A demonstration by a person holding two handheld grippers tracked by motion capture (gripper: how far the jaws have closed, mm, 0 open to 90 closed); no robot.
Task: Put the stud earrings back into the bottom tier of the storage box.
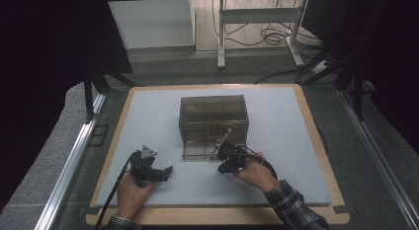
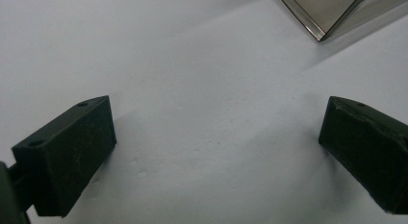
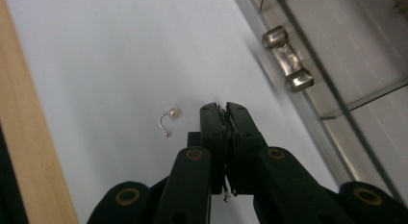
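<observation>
My right tool (image 3: 223, 108) is pressed together on a thin wire thing, likely an earring, beside the clear box (image 1: 213, 122); my left tool (image 2: 216, 152) stands apart, empty. The other earring (image 3: 169, 118) lies on the worktop (image 3: 110, 56). The thin wire could slip out, or I could knock the loose one.

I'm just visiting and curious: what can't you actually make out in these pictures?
- Whether the shut right gripper pinches anything: right gripper view, jaws pressed together; only thin wire strands show.
- The tiny curved silver earring: too small for detail.
- Contents of the smoky transparent plastic box: high view, tinted walls.
- Box corner: left gripper view, cut off.
</observation>
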